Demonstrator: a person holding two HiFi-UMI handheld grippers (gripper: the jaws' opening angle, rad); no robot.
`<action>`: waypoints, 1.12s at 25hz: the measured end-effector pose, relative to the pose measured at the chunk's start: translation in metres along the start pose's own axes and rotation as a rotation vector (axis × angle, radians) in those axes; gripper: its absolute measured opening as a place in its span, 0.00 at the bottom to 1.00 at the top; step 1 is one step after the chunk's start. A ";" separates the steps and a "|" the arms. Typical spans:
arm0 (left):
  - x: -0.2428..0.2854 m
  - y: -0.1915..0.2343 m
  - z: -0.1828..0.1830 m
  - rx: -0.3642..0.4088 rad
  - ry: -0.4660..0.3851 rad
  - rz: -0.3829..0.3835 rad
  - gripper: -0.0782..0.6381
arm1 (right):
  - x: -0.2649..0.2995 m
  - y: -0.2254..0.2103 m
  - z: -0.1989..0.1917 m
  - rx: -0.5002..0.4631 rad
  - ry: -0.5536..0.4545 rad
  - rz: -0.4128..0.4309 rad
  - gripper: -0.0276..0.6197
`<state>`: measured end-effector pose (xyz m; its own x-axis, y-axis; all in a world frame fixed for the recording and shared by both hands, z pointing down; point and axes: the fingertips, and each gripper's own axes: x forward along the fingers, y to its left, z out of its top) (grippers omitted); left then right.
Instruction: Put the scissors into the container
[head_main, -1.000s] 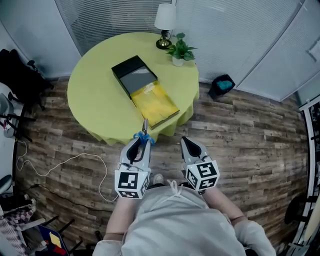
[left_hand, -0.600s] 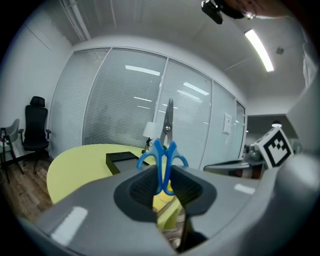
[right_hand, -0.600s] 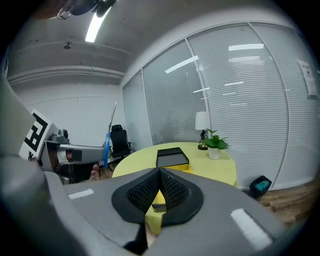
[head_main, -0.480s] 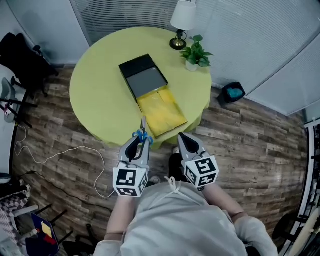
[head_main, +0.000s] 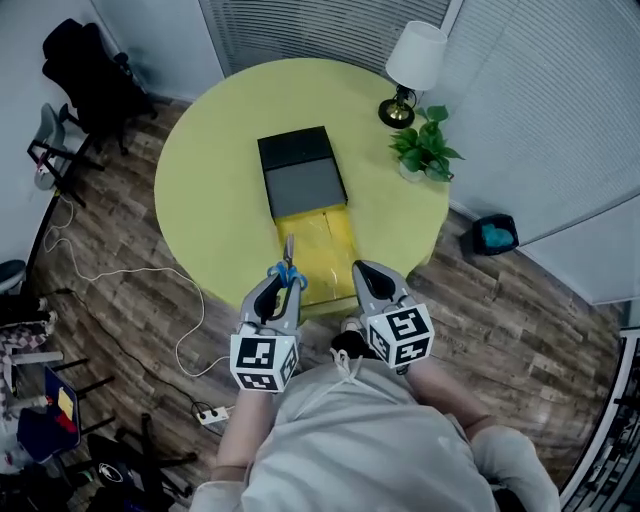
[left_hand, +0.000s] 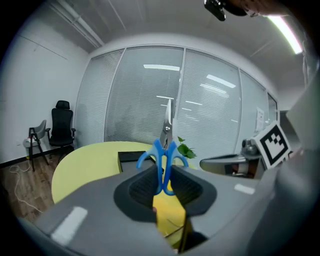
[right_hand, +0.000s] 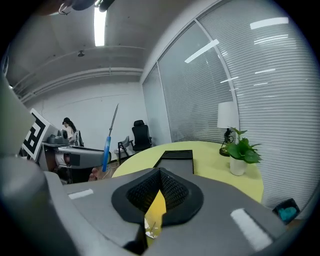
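Observation:
My left gripper (head_main: 282, 286) is shut on blue-handled scissors (head_main: 288, 270), gripping them by the handles, with the steel blades pointing forward toward the table. In the left gripper view the scissors (left_hand: 164, 150) stand upright between the pads (left_hand: 145, 185). The container, a black box (head_main: 302, 172) with a yellow open part (head_main: 318, 238), lies on the round yellow-green table (head_main: 205, 190) just ahead of both grippers. My right gripper (head_main: 362, 272) hovers beside the left one with its jaws together and nothing in them. From the right gripper view the scissors (right_hand: 107, 145) show at the left.
A table lamp (head_main: 412, 60) and a small potted plant (head_main: 425, 150) stand at the table's far right. A black office chair (head_main: 85, 75) is at the upper left, a teal bin (head_main: 494, 235) on the floor at right, and a cable with a power strip (head_main: 215, 412) at lower left.
The person has come round the table, so the box now lies straight ahead and closer. Both grippers keep their poses, and the scissors stay gripped.

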<state>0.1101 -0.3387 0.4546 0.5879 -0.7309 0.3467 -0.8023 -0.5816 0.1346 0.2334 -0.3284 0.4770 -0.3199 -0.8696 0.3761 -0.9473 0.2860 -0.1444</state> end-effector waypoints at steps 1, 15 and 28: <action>0.006 -0.002 -0.003 -0.012 0.009 0.020 0.22 | 0.004 -0.008 0.000 -0.003 0.007 0.018 0.04; 0.087 -0.007 -0.095 -0.184 0.262 0.185 0.22 | 0.051 -0.065 -0.027 -0.053 0.105 0.183 0.04; 0.144 -0.010 -0.154 -0.277 0.557 0.171 0.22 | 0.065 -0.092 -0.045 -0.010 0.153 0.164 0.04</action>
<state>0.1865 -0.3833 0.6465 0.3671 -0.4665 0.8047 -0.9208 -0.3050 0.2433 0.2993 -0.3933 0.5559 -0.4680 -0.7399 0.4833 -0.8822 0.4232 -0.2065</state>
